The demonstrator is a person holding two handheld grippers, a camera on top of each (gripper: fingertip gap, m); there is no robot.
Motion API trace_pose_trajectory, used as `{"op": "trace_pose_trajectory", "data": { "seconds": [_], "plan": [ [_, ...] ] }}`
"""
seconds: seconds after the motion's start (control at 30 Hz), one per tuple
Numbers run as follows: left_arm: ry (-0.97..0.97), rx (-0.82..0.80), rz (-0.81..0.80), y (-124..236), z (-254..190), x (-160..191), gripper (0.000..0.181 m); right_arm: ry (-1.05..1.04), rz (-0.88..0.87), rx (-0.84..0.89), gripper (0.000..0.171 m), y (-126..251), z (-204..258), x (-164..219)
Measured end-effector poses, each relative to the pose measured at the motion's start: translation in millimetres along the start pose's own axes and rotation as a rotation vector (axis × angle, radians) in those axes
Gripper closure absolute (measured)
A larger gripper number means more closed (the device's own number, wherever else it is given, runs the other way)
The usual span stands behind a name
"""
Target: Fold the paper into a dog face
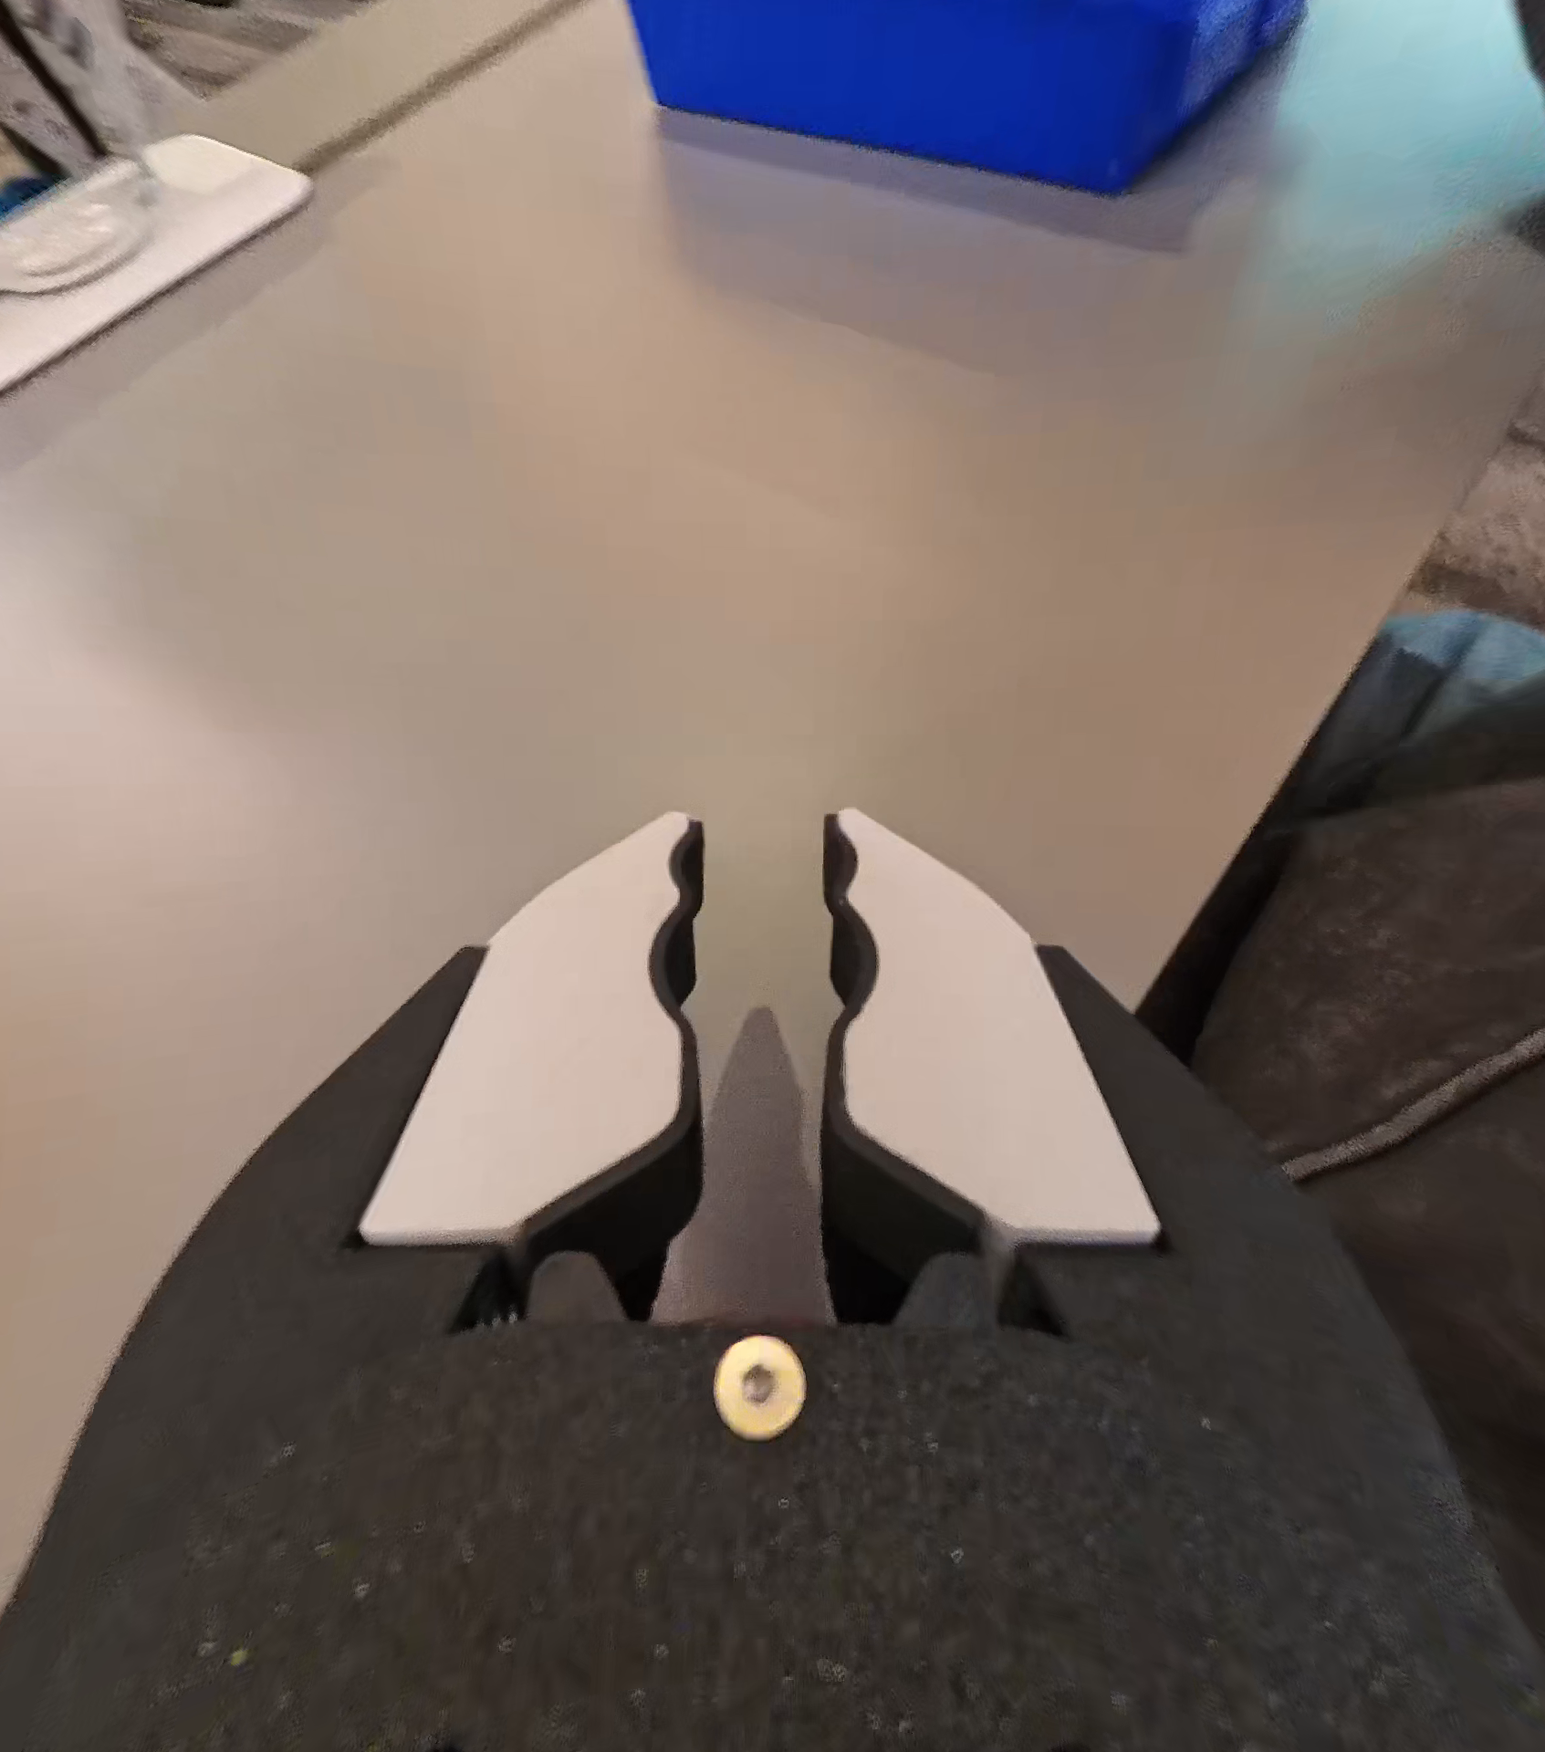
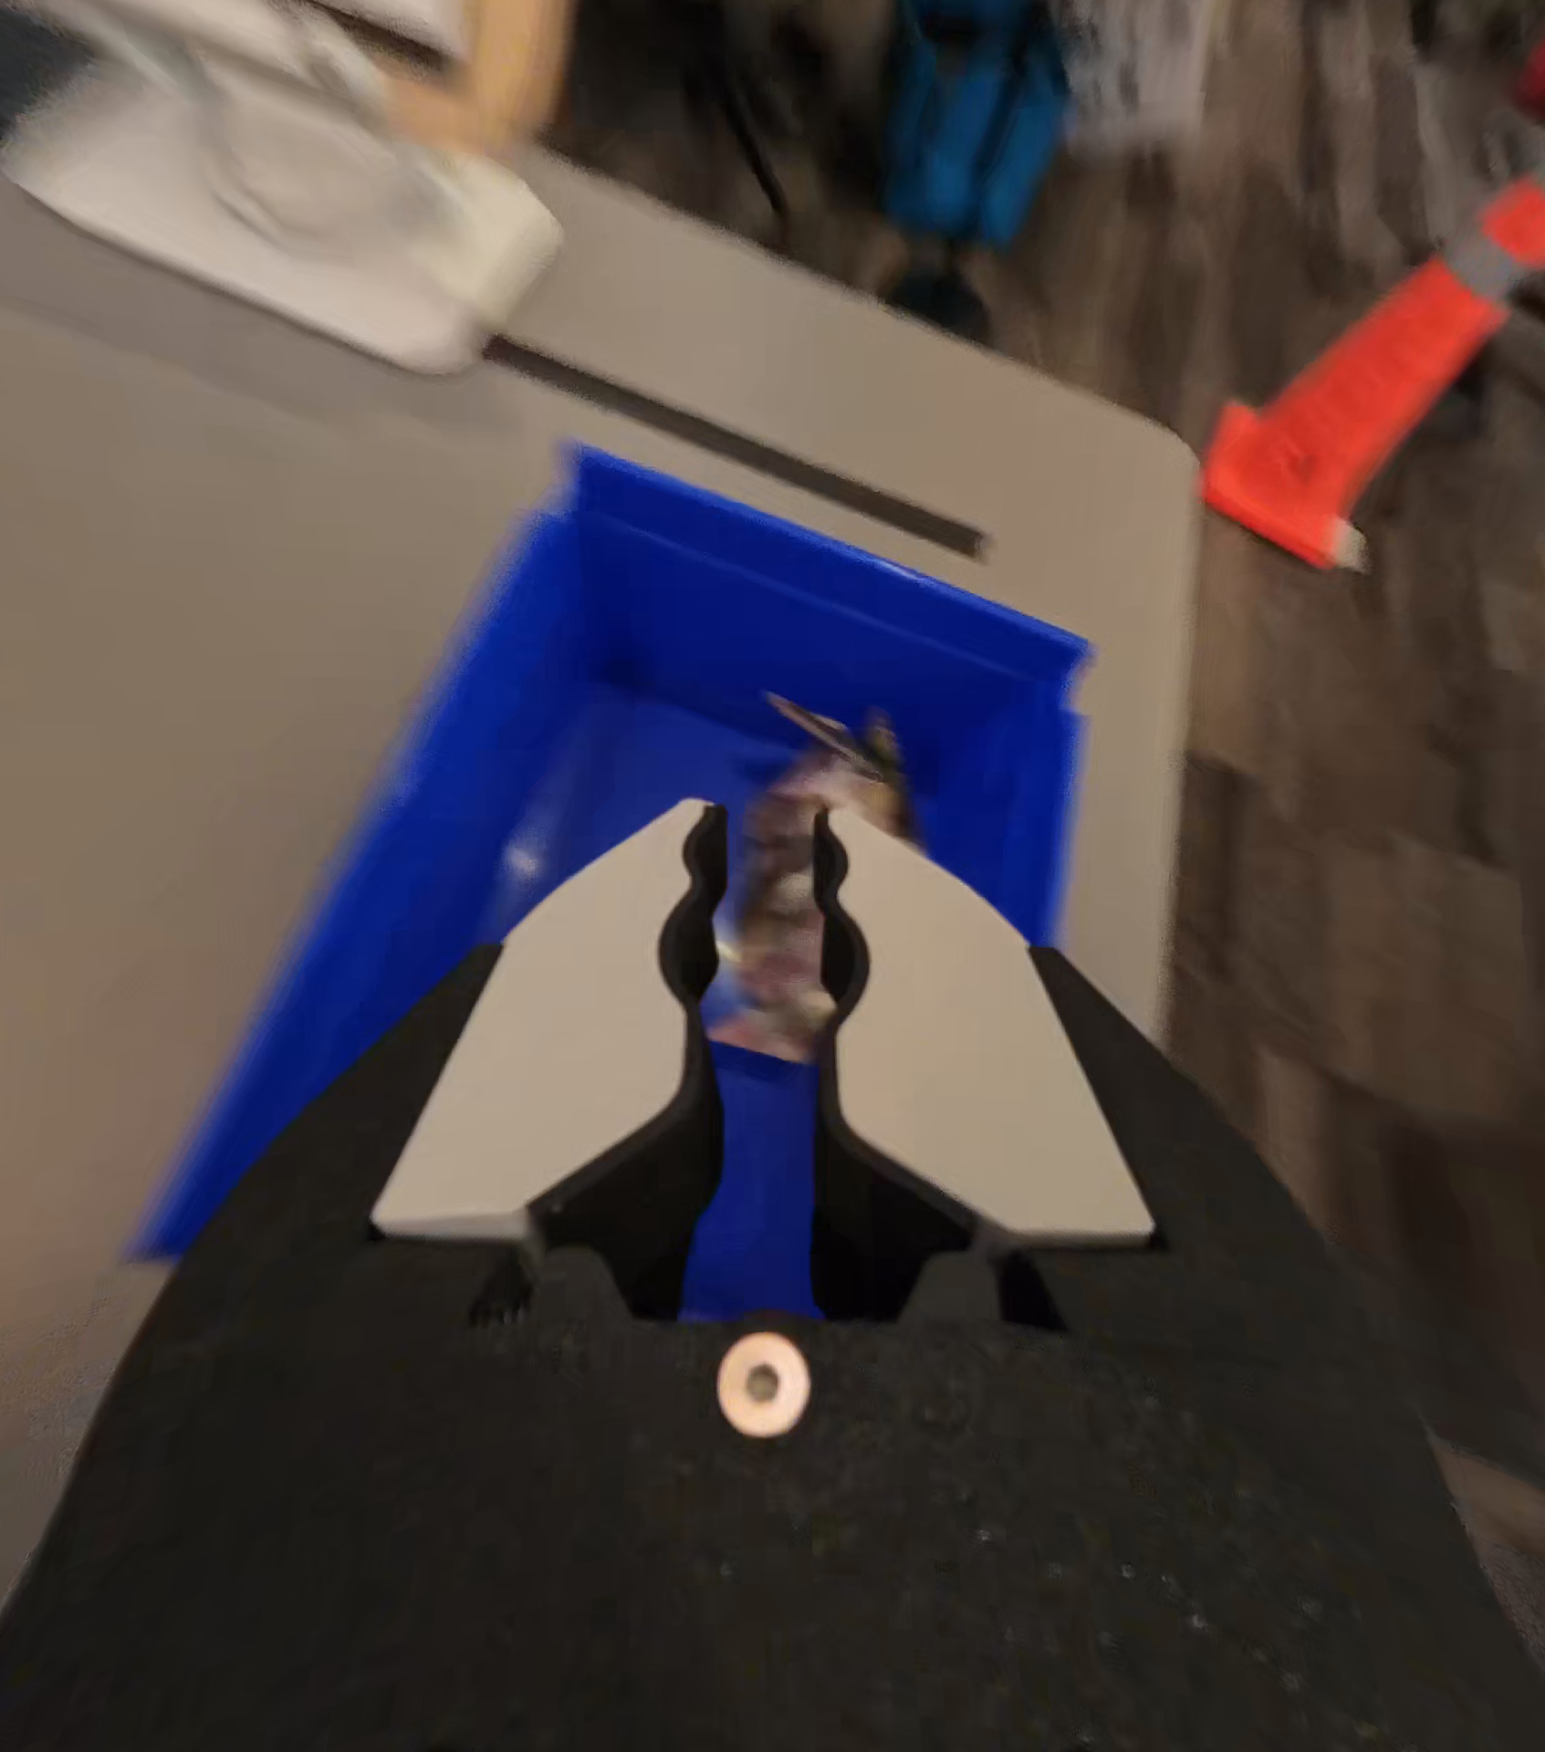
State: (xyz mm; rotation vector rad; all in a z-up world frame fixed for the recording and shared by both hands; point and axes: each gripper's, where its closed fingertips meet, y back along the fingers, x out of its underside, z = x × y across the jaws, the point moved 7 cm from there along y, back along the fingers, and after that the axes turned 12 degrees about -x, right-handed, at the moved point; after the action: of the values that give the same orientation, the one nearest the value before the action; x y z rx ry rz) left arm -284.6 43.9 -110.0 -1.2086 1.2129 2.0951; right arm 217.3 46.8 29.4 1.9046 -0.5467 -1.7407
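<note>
Over the blue bin [image 2: 617, 758], the right claw [image 2: 768, 825] is pinching the patterned paper [image 2: 787, 910], probably lifting it out for folding. Nearby, the left claw [image 1: 763, 834] is waiting released above the bare counter [image 1: 465, 569], leaving room.

Grey table [image 1: 560, 569], dark wood-look floor [image 2: 1375, 901] with an orange cone [image 2: 1375, 379] beyond

No legible text, labels or numbers anywhere
</note>
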Motion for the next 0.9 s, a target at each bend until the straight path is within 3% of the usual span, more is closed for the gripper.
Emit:
{"op": "trace_pose_trajectory", "data": {
  "seconds": [0.1, 0.17, 0.23, 0.33, 0.5, 0.57, 0.9],
  "plan": [
    [0.106, -0.063, -0.073, 17, 22, -3, 0.155, -0.074, -0.271, -0.305, 0.150, 18, 66, 29],
    [0.184, -0.101, -0.123, 30, 34, -1, 0.142, -0.141, -0.346, -0.437, 0.141, 16, 111, 62],
    [0.244, -0.125, -0.151, 40, 41, 5, 0.137, -0.160, -0.401, -0.477, 0.141, 13, 153, 94],
    [0.283, -0.136, -0.179, 44, 44, 12, 0.127, -0.128, -0.471, -0.388, 0.138, 10, 191, 132],
    [0.300, -0.147, -0.149, 38, 47, 13, 0.118, -0.047, -0.454, -0.299, 0.131, 18, 189, 136],
    [0.315, -0.142, -0.125, 37, 47, 15, 0.119, -0.056, -0.456, -0.325, 0.141, 20, 188, 139],
    [0.314, -0.161, -0.108, 41, 48, 18, 0.127, -0.031, -0.379, -0.433, 0.146, 12, 207, 142]
  ]
}}
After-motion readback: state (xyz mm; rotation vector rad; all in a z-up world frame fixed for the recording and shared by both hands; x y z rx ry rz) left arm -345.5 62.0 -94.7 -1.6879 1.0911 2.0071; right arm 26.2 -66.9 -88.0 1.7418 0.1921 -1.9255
